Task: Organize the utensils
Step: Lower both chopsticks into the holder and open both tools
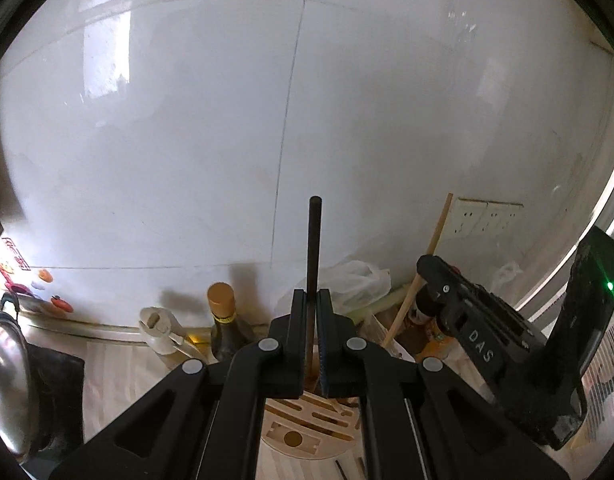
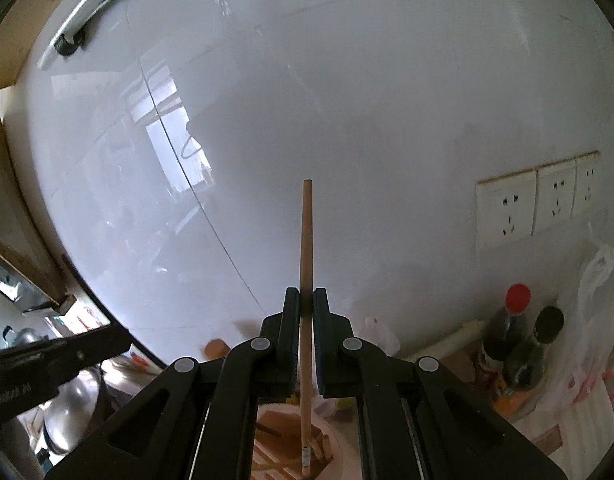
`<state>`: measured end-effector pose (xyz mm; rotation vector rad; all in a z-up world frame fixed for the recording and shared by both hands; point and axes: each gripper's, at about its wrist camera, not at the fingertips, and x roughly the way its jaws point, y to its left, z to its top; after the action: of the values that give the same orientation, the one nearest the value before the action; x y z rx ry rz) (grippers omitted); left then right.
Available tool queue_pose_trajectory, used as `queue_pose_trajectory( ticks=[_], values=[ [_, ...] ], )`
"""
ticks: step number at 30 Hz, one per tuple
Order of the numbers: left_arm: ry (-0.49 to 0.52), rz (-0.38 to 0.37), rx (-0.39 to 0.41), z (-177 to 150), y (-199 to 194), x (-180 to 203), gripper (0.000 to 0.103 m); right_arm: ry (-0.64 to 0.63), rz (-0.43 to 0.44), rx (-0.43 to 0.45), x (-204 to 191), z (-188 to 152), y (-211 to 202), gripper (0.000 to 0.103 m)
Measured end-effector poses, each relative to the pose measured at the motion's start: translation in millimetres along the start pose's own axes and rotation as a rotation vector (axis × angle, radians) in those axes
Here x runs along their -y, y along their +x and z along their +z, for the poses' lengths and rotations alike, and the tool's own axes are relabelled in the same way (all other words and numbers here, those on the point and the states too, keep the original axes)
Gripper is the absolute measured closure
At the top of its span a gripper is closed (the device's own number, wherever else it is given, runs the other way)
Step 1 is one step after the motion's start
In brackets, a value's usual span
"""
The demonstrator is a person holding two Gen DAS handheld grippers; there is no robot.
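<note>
Left tool [image 1: 312, 300] clamped on dark chopstick [image 1: 315, 240], right tool [image 2: 305, 300] on pale wooden chopstick [image 2: 306, 240], both upright over slotted holder [image 1: 307, 432] near counter's back edge. Light, stiff, thin, slippery: grip mid-shaft.

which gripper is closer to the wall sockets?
Right. The right gripper, shut on a light chopstick, sits nearer the wall sockets; the left gripper, shut on a dark chopstick, is further away.
</note>
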<state>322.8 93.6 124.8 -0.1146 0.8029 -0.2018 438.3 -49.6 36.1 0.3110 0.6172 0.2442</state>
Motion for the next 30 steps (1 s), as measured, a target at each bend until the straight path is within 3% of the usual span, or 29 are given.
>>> queue_pose_trajectory(
  ticks=[23,29,30],
  values=[
    [-0.011,-0.012,-0.15,-28,35,-7,0.1,-0.036,0.044,-0.095,1,-41,-3,0.096],
    [-0.053,-0.015,-0.139,-25,18,-9,0.096,-0.054,0.102,-0.189,-2,-48,-10,0.095],
    [-0.059,-0.006,-0.128,-24,13,-10,0.091,-0.059,0.105,-0.198,-3,-49,-13,0.092]
  ],
)
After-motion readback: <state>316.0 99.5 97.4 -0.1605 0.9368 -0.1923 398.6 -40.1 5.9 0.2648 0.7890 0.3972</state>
